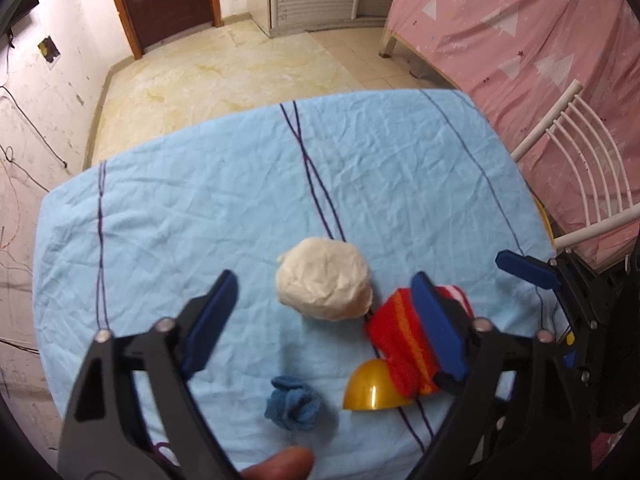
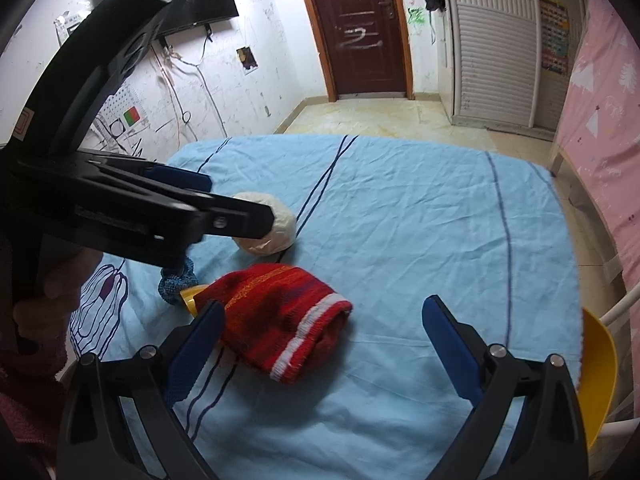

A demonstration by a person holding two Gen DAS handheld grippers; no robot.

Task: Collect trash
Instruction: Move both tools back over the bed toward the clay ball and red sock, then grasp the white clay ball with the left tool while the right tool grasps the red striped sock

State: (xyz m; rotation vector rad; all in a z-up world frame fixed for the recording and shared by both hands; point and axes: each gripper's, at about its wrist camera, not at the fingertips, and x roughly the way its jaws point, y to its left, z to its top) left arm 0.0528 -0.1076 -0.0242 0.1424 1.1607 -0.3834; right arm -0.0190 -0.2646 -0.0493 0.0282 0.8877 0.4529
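Hovering low over the blue-sheeted surface [image 1: 160, 208], both claws have their jaws spread apart and hold nothing. Nearest the left claw [image 1: 326, 322] lies a small blue knitted wad [image 1: 294, 404], with a gold half-shell [image 1: 370, 388] just beside it, partly covered by a red striped knit hat [image 2: 280, 316]. A little farther on sits a pale crumpled ball [image 1: 325, 285], which looks like the likeliest piece of trash, though the blue wad may count too. The right claw [image 2: 324, 334] hangs near the hat, with its left pad touching or nearly touching the knit. A yellow bin or scoop [image 2: 598, 376] shows past the surface's right edge and may be where trash goes, though I cannot tell.

For a clean pick, the left claw should centre its jaws around the ball, come down until the pads straddle its widest part, and close gently so the soft lump does not squeeze out. Keeping clear of the hat and sheet wrinkles avoids snagging cloth.
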